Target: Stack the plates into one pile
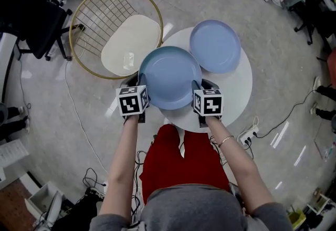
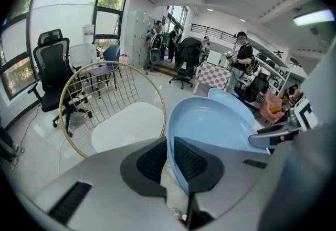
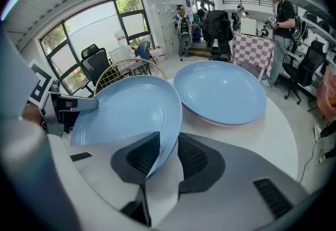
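Note:
A light-blue plate (image 1: 168,75) is held between both grippers above the near-left part of the round white table (image 1: 239,88). My left gripper (image 1: 143,94) is shut on its left rim, and in the left gripper view the rim (image 2: 173,146) runs between the two dark pads of that gripper (image 2: 169,160). My right gripper (image 1: 198,91) is shut on the right rim, and the plate (image 3: 128,109) tilts up from that gripper (image 3: 168,155). A second blue plate (image 1: 215,45) lies flat on the table's far right side (image 3: 220,91), apart from the held one.
A gold wire chair with a white seat (image 1: 128,43) stands just left of the table. A black office chair (image 1: 31,14) is further left. Cables and a power strip (image 1: 247,135) lie on the floor. A person (image 3: 283,9) stands in the background.

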Demonstrator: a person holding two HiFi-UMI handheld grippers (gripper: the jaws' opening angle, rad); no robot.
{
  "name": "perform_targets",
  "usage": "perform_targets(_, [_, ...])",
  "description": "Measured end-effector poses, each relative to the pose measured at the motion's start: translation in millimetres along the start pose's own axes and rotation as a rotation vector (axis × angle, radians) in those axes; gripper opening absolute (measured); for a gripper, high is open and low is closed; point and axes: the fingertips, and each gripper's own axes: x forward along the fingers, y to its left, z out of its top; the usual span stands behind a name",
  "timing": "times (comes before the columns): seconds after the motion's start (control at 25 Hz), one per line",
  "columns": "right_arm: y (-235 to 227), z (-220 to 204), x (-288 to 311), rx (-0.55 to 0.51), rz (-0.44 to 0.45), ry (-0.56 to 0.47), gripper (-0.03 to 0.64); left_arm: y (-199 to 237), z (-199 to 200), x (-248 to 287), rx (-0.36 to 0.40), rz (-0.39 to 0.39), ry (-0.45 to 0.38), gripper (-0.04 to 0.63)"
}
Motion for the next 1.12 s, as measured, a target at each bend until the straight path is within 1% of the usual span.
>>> perform_targets(0.16, [-5,6,-12,-0.001,-0.008,-0.032,0.121,-8,8,-4,-0.001,-0.008,-0.025,0.050])
perform_targets(0.36, [-19,14,-30,0.022,-0.023,-0.077,0.121,-26,18,-3,0.001,-0.046,-0.036,0.048])
perform_targets(0.48, [-30,24,-43,0.036,-0.041,-0.106,0.121,-41,33,-4,0.010,-0.074,-0.057,0.048])
perform_targets(0.76, [-79,26,-63,0.071,-0.093,-0.150,0.121,-95,64,7,0.050,-0.143,-0.105,0.048])
perform_targets(0.96, [-112,34,-75,0.095,-0.130,-0.170,0.121,-129,83,21,0.083,-0.174,-0.108,0.048])
perform_targets(1.12, [-137,41,-80,0.099,-0.152,-0.178,0.121,-152,95,36,0.099,-0.184,-0.104,0.048])
